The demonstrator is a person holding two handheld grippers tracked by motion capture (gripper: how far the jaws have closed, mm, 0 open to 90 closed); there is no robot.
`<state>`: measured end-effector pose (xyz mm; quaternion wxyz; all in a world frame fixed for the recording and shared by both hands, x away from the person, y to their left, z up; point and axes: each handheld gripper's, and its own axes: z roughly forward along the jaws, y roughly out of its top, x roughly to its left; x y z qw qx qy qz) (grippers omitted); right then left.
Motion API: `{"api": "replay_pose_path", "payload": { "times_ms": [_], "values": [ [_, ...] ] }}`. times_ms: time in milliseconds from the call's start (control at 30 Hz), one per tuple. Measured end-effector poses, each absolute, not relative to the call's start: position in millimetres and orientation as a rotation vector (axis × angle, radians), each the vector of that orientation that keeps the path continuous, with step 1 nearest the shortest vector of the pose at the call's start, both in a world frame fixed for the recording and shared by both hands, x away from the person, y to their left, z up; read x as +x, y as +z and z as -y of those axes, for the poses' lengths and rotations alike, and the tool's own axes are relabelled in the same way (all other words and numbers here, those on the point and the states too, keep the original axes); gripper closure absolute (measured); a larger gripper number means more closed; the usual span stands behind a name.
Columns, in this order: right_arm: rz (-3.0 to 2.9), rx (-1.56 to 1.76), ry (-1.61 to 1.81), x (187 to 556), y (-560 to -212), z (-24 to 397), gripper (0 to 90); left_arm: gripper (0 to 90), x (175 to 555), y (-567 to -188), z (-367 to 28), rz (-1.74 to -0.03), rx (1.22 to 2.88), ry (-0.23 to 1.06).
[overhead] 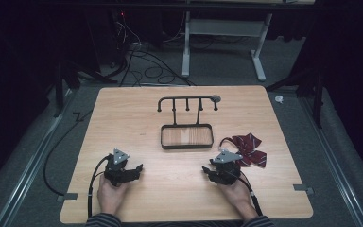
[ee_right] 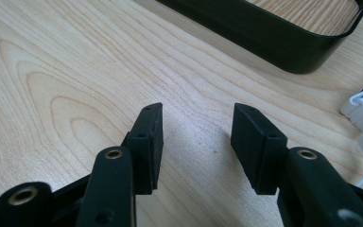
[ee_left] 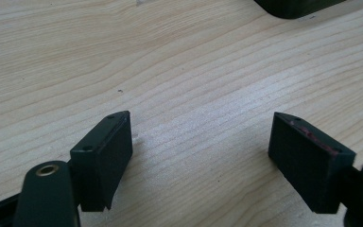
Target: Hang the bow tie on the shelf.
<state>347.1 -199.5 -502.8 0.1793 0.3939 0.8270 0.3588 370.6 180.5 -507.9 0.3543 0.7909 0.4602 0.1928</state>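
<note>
A dark red striped bow tie (overhead: 249,148) lies on the wooden table (overhead: 137,118), just right of my right gripper (overhead: 216,171). Its white strap clip (ee_right: 360,106) lies at the right edge of the right gripper view. A black rack with hooks (overhead: 187,102) stands over a black-walled tray (overhead: 187,145) at the table's middle; the tray's wall (ee_right: 264,35) lies ahead of the right gripper (ee_right: 197,137). Both grippers rest on the table near the front edge, each held by a hand. My left gripper (overhead: 128,171) (ee_left: 201,146) stands open with bare wood between its jaws. The right one is open too, holding nothing.
The tray's corner (ee_left: 293,7) appears at the top of the left gripper view. Beyond the table lie cables (overhead: 142,66) on the floor and the white legs of another table (overhead: 224,45).
</note>
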Motion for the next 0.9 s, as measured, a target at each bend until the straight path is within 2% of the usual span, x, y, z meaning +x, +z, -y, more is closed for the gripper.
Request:
{"api": "replay_pose_path", "payload": {
  "times_ms": [700, 900],
  "values": [
    [-2.332, 1.122, 1.013, 346.7, -502.8, 198.7, 56.3, 23.1, 370.7, -507.9, -180.8, -1.19, 2.043, 0.497],
    [-2.337, 1.13, 1.017, 344.2, -501.9, 197.0, 59.1, 23.1, 370.7, -507.9, -180.9, -1.188, 2.044, 0.497]
  ]
}}
